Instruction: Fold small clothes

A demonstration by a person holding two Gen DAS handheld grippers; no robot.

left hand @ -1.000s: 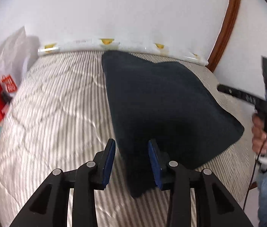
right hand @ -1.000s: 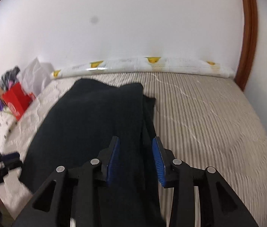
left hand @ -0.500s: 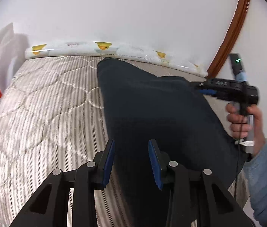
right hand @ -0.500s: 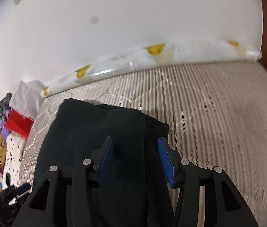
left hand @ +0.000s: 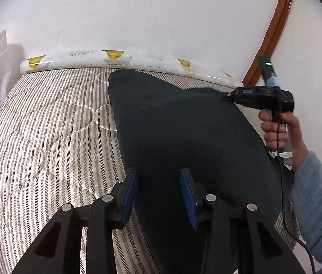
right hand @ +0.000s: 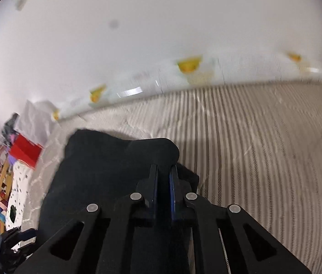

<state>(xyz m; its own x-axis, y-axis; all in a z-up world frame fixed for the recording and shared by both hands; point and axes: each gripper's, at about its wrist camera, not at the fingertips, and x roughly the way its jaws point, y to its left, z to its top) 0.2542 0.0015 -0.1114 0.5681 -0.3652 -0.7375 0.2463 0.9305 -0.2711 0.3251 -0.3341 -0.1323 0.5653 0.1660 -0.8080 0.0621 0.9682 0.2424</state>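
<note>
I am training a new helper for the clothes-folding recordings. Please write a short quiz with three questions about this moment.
1. True or false: the right tongs are shut on the dark garment.
2. What surface does the garment lie on? A wooden floor; B striped mattress; C glass table.
3. Fill in: the left tongs are ____, with garment between their pads.

Key: 1 true; 2 B; 3 open.

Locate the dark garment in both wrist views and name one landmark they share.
Left wrist: dark garment fills centre, running under the left gripper.
Right wrist: dark garment lower left, pinched by the right gripper.
Shared landmark: duck-print roll along the wall.
</note>
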